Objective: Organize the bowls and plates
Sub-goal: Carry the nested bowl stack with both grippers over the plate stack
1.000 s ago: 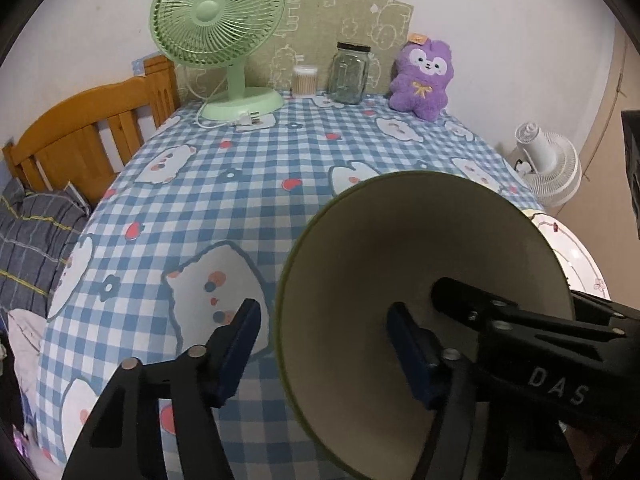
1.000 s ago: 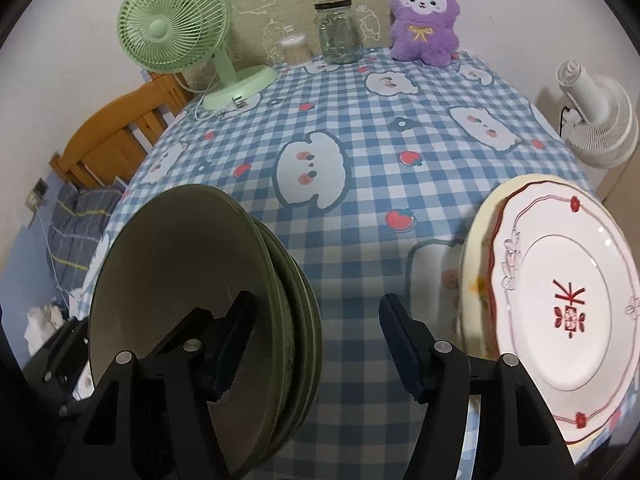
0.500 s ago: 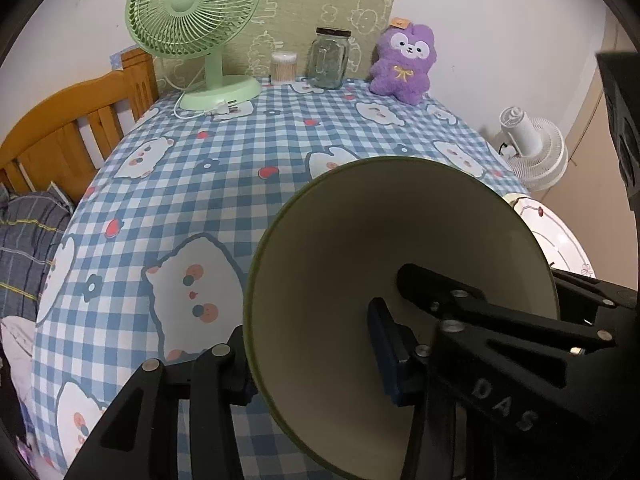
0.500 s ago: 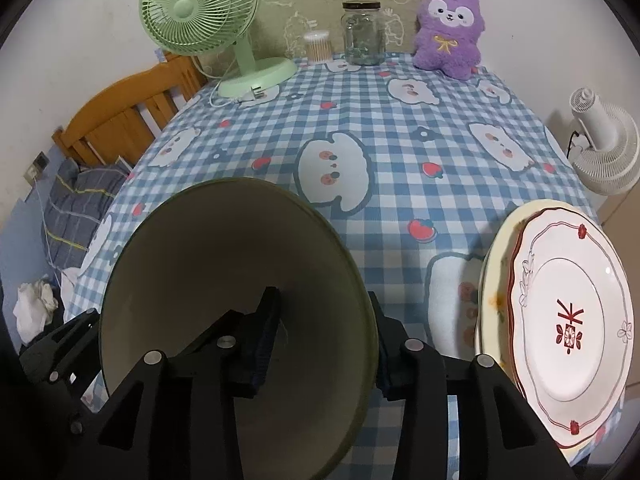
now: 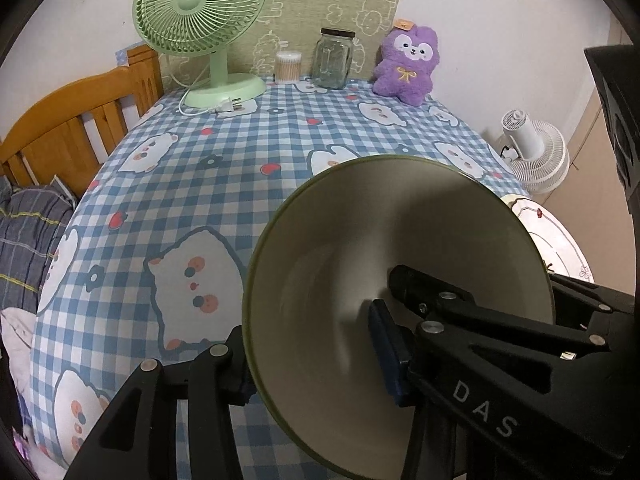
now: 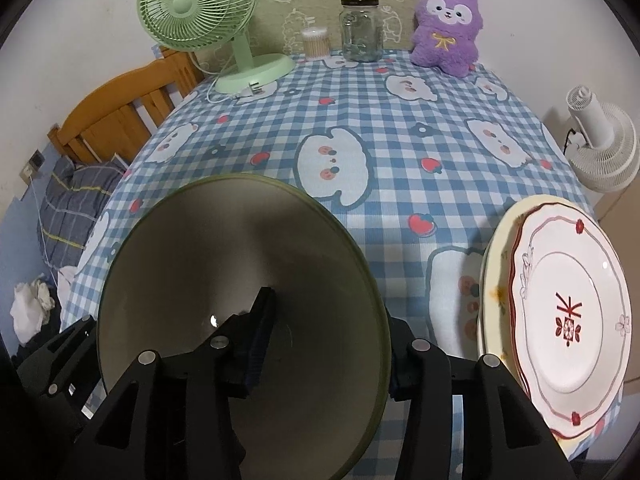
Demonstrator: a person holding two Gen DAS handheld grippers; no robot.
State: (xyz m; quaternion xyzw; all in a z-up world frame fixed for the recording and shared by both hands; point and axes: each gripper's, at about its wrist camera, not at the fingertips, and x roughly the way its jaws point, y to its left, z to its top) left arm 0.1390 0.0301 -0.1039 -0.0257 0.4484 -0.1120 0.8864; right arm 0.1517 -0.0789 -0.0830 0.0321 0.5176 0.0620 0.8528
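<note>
Glazed olive bowl (image 5: 360, 280), stiff, slick and breakable, hangs tilted over the checked tablecloth (image 5: 224, 184), its rim pinched by left gripper (image 5: 320, 352) and right gripper (image 6: 324, 344), so two opposite holds seem wise.

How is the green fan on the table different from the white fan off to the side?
The green fan stands on the checked tablecloth; the white fan sits lower, beyond the table's edge. The green fan is upright on a stalk and round base, grille facing the camera; the white fan is turned so its back shows. Both have round wire-like grilles.
</note>
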